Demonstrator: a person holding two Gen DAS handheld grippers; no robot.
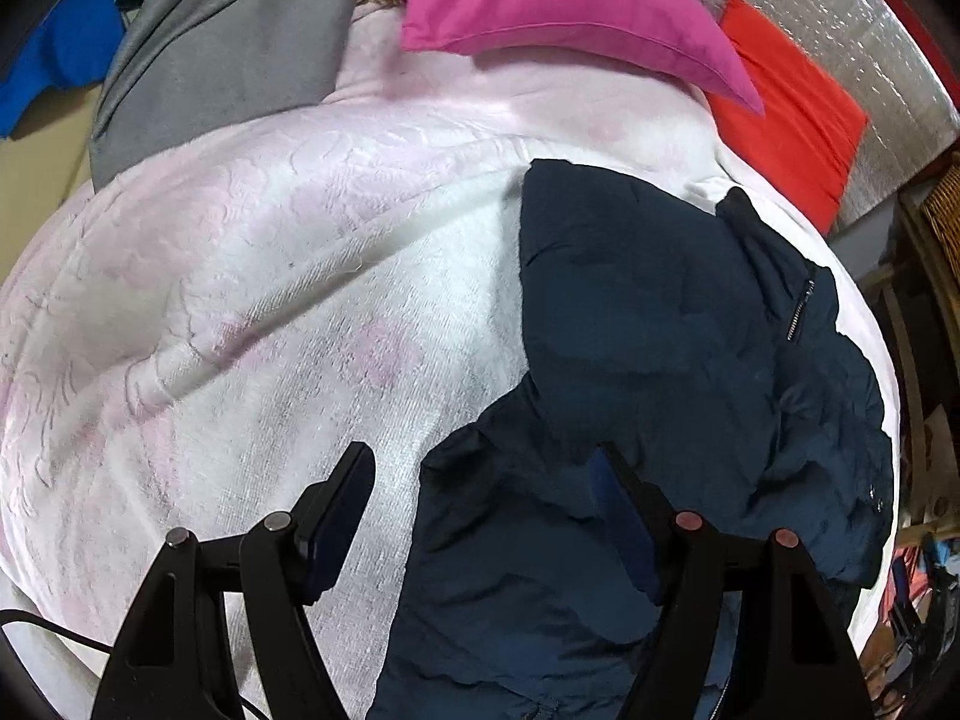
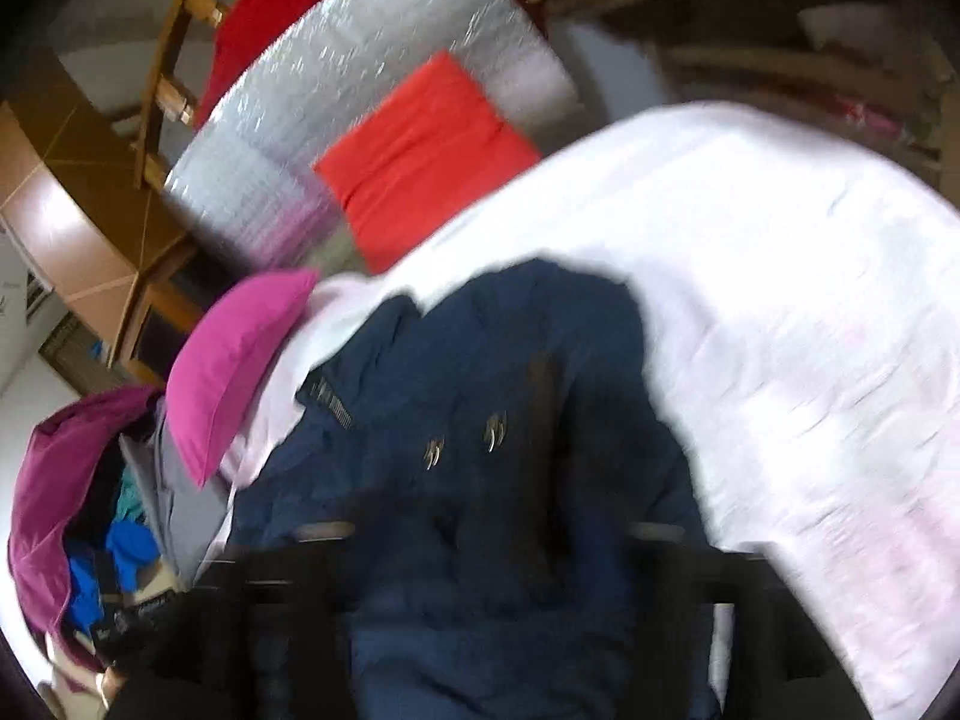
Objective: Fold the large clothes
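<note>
Navy jacket lying half-folded on bed's pale blanket, directly beneath both tools. Left tool hovering wide, gripping nothing; right tool standing wide, blurred. Likely mid-fold; next calling for fresh grasp on jacket edge.

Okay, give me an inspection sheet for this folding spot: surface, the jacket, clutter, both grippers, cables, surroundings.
Surface: pale pink-white textured blanket spread over the work area, rumpled in ridges.
Job's things: navy jacket lying crumpled on the blanket, zipper and snaps showing.
Clutter: pink pillow, orange cushion, grey garment, heap of blue, teal and purple clothes.
Grippers: left gripper open, above the jacket's edge, nothing held. Right gripper blurred, jaws apart over the jacket, nothing seen gripped.
Cables: thin black cable by the left gripper's base.
Surroundings: silver quilted mat, wooden furniture, wicker item.
</note>
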